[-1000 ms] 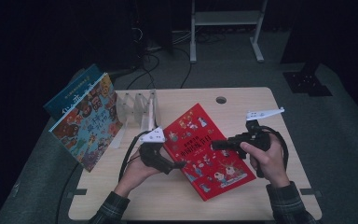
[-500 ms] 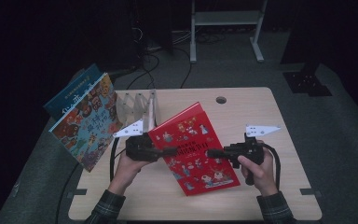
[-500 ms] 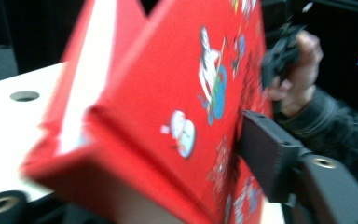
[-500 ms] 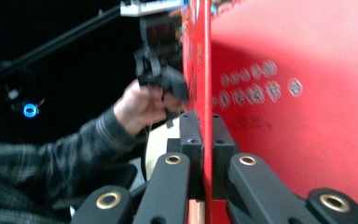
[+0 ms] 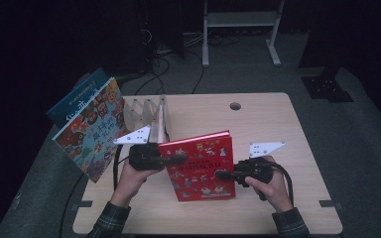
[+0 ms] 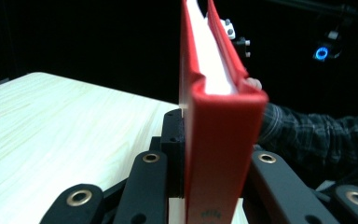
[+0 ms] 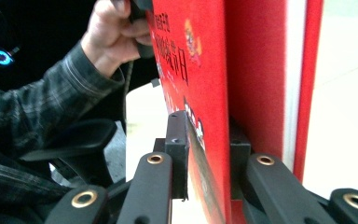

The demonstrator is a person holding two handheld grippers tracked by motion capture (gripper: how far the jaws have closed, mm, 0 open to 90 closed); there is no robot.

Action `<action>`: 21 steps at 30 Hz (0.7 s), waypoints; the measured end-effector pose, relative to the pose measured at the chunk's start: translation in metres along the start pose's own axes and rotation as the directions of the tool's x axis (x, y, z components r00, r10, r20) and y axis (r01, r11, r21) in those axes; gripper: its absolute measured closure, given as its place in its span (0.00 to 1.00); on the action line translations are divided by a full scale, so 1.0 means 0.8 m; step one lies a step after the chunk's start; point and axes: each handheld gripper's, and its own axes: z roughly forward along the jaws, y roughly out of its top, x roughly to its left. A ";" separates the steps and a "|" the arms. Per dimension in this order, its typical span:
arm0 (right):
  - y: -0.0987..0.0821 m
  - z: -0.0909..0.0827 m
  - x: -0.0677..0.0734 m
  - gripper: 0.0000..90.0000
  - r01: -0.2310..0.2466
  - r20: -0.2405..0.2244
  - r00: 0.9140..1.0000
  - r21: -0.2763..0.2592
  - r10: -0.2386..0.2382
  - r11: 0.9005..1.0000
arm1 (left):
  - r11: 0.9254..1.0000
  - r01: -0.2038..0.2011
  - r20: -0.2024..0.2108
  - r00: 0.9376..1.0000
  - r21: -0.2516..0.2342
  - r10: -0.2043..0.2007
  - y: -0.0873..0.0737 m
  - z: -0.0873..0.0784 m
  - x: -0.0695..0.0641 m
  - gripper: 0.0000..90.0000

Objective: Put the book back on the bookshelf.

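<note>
Dark room, pale counter [image 5: 278, 119]: since a second ago the red book [image 5: 203, 163] has been tipped upright, left hand-held gripper [image 5: 178, 159] just clamped on its spine, right hand-held gripper [image 5: 222, 174] easing yet gripping, ready for the rack [image 5: 149, 111].

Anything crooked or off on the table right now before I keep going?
Two picture books at the table's left edge lean far over, hanging past the edge beside the clear rack, not standing in its slots. The red book looks fine, held up between the left hand-held gripper and right hand-held gripper.
</note>
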 end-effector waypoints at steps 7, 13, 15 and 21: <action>-0.004 -0.013 -0.004 0.71 0.029 0.047 0.998 0.011 -0.030 1.000 | 1.000 -0.016 -0.050 0.999 0.003 0.016 0.008 -0.008 -0.010 0.87; -0.020 -0.028 -0.014 0.53 0.040 0.188 0.981 0.003 -0.040 0.999 | 0.999 -0.026 -0.121 0.992 0.031 0.030 0.013 -0.022 -0.014 0.88; -0.034 -0.043 -0.029 0.45 0.031 0.343 0.939 0.010 -0.032 0.999 | 1.000 -0.013 -0.168 0.986 0.028 0.018 0.013 -0.038 -0.017 0.88; -0.070 -0.072 -0.067 0.43 -0.119 0.605 0.793 0.036 0.073 0.992 | 1.000 0.003 -0.254 0.967 0.014 0.001 0.012 -0.076 -0.024 0.88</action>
